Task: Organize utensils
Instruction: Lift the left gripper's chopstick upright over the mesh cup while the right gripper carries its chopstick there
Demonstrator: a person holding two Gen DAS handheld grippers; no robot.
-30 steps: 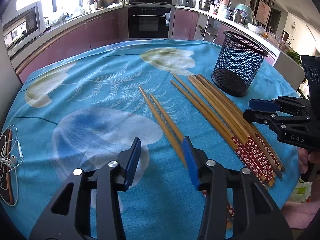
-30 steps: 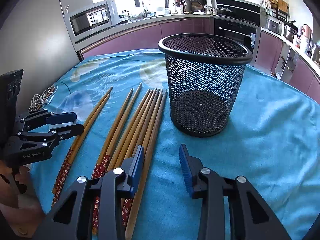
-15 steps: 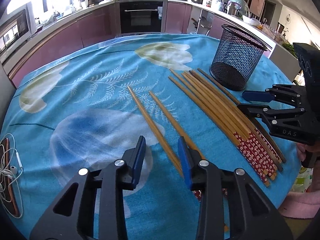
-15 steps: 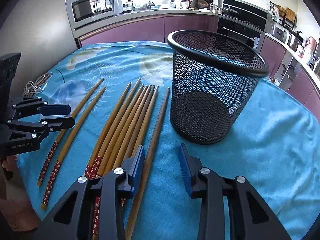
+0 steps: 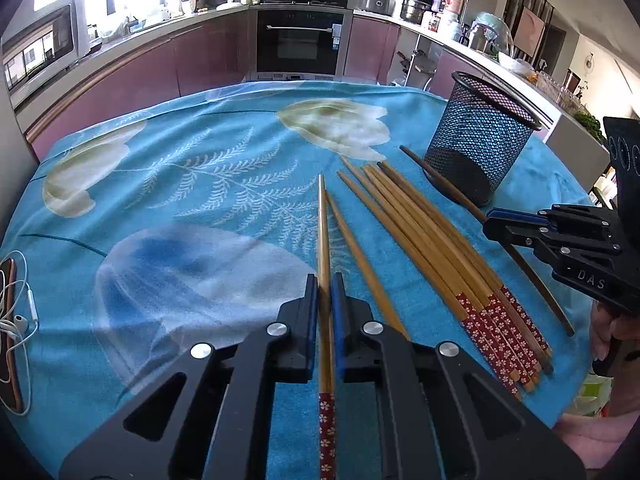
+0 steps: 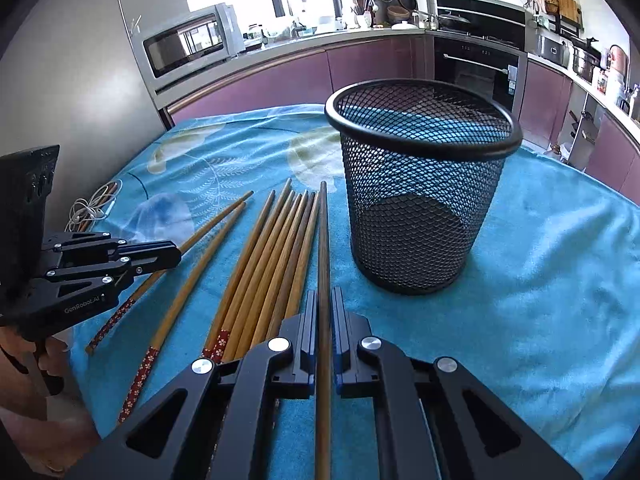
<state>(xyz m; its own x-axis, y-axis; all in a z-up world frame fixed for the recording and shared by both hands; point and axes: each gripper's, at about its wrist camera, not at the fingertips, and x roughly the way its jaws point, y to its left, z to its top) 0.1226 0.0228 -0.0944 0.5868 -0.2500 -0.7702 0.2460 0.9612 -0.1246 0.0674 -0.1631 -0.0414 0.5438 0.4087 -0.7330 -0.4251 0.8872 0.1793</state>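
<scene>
Several wooden chopsticks (image 5: 432, 240) with red flowered ends lie side by side on the blue cloth. My left gripper (image 5: 325, 280) is shut on one light chopstick (image 5: 322, 232), the leftmost of the row; a second loose chopstick (image 5: 356, 252) lies just right of it. My right gripper (image 6: 325, 296) is shut on a dark chopstick (image 6: 323, 240), the one nearest the black mesh holder (image 6: 420, 184). The holder stands upright and empty; it also shows in the left wrist view (image 5: 480, 144). The right gripper shows in the left wrist view (image 5: 496, 220), the left gripper in the right wrist view (image 6: 172, 254).
The table has a blue flower-print cloth (image 5: 192, 184). White earphones and a phone (image 5: 12, 320) lie at its left edge. Kitchen counters, an oven (image 5: 300, 40) and a microwave (image 6: 188, 40) stand behind the table.
Both grippers were open over the chopsticks; each has closed on one chopstick. The left one's chopstick now points straight ahead, and the dark chopstick has swung away from the bundle.
</scene>
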